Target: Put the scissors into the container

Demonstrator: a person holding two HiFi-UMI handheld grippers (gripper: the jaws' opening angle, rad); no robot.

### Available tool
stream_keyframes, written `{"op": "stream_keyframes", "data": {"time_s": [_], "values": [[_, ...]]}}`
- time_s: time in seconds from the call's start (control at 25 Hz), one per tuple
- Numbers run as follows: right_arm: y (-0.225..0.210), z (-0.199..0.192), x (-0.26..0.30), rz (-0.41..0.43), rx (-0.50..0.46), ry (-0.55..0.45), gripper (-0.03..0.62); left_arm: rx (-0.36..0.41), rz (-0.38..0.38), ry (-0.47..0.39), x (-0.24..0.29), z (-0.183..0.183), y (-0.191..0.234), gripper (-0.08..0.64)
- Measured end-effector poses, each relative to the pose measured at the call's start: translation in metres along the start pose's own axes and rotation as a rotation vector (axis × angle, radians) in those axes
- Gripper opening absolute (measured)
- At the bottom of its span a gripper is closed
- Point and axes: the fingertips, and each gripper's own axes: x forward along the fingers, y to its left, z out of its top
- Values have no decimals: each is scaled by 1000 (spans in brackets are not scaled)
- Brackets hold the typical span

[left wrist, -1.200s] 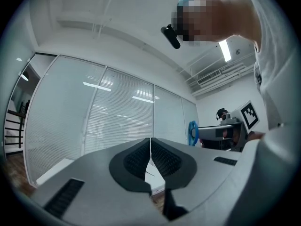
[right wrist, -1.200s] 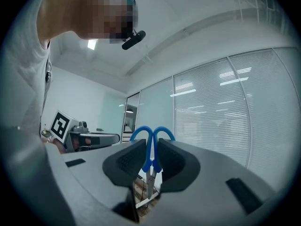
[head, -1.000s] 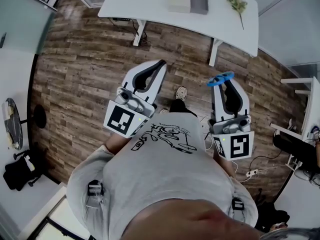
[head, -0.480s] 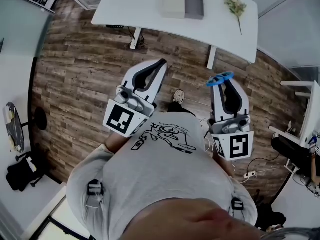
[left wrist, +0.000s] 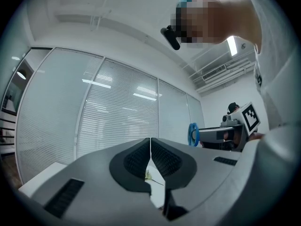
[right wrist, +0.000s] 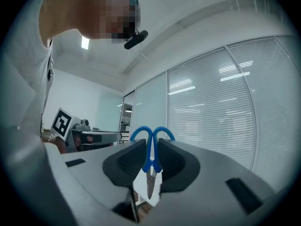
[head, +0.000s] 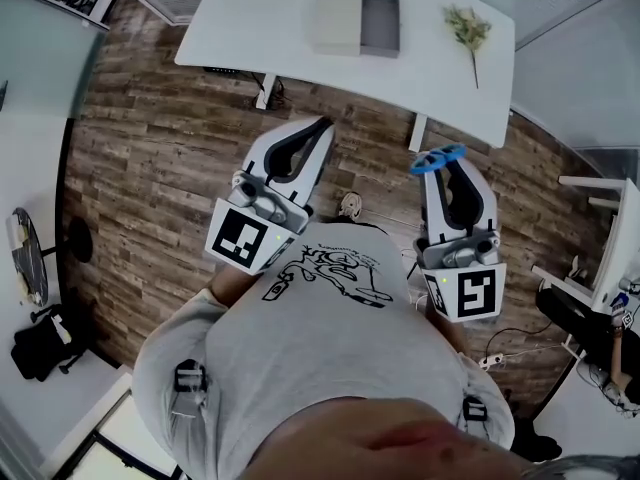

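The blue-handled scissors (head: 440,157) stick out of the tip of my right gripper (head: 446,163), which is shut on them. In the right gripper view the pads clamp the scissors (right wrist: 151,142) just below the handle loops, with the blades pointing down between the jaws. My left gripper (head: 321,128) is held beside it at chest height, shut with nothing in it; its pads (left wrist: 160,158) meet. The container (head: 340,20), a shallow box with a beige half and an open grey half, lies on the white table (head: 250,18) ahead, well beyond both grippers.
A dried plant sprig (head: 466,26) lies on the table right of the container. Wooden floor (head: 160,158) stretches between me and the table. Cables and a power strip (head: 490,360) lie on the floor at right, near a white shelf unit (head: 605,258).
The table and container have moved down and nearer in the head view. Both grippers keep the same pose in front of my chest, the scissors still clamped.
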Motion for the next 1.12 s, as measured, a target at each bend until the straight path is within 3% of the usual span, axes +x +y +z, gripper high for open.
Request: {"op": "stream_keyframes", "data": {"time_s": [0.52,1.12], "values": [[-64,-13,34,38,-12,7,89,-7,40,3,66,-14,14,21],[-77,-16,59,56,-7,1,89,-5,62,-12,82,-15,33,21]]}}
